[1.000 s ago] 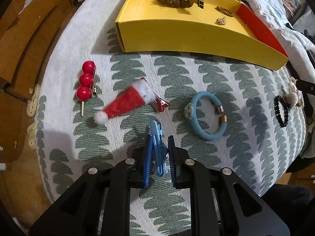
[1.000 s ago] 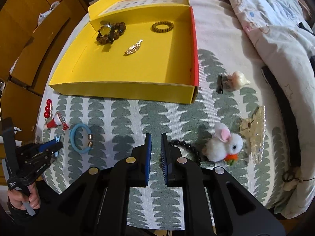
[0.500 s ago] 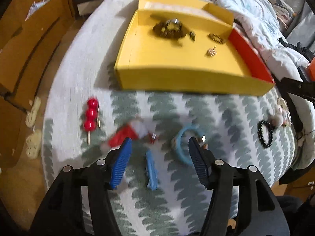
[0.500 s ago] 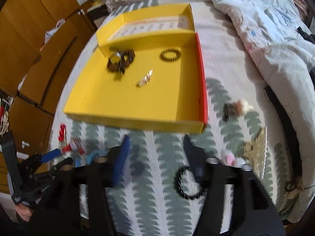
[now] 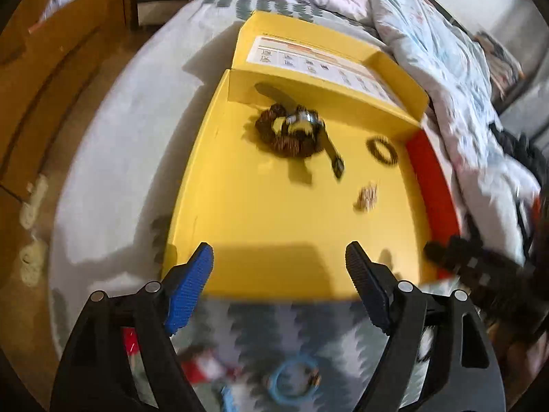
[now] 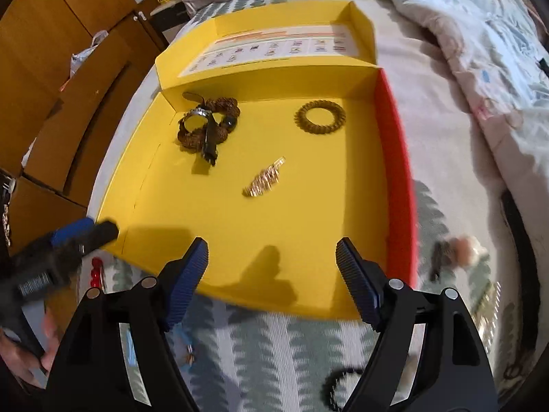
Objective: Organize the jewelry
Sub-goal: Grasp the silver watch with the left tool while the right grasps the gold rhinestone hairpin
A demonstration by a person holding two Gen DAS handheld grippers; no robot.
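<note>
The yellow tray (image 5: 192, 185) (image 6: 144, 185) holds a brown beaded bracelet with a watch (image 5: 291, 134) (image 6: 206, 123), a brown coil hair tie (image 5: 382, 149) (image 6: 320, 116) and a gold clip (image 5: 367, 197) (image 6: 264, 178). My left gripper (image 5: 278, 254) hangs over the tray's front edge, its jaws opening with nothing between them. My right gripper (image 6: 271, 247) is over the same edge further right, also opening and empty. On the cloth behind them lie a blue bracelet (image 5: 295, 377), a blue clip (image 5: 228, 396), a Santa hat clip (image 5: 202, 367) and a black bead bracelet (image 6: 339, 384).
A red ball pin (image 6: 97, 271) lies left of the tray's front corner. A pom-pom clip (image 6: 459, 250) and a clear claw clip (image 6: 487, 305) lie right of the tray. A rumpled quilt (image 6: 480, 51) fills the right side, and wooden cabinets (image 6: 51, 68) stand at the left.
Both grippers went from shut to wide open. The left one let go of the blue clip, which stayed on the cloth. Both moved forward to the tray's front edge.
</note>
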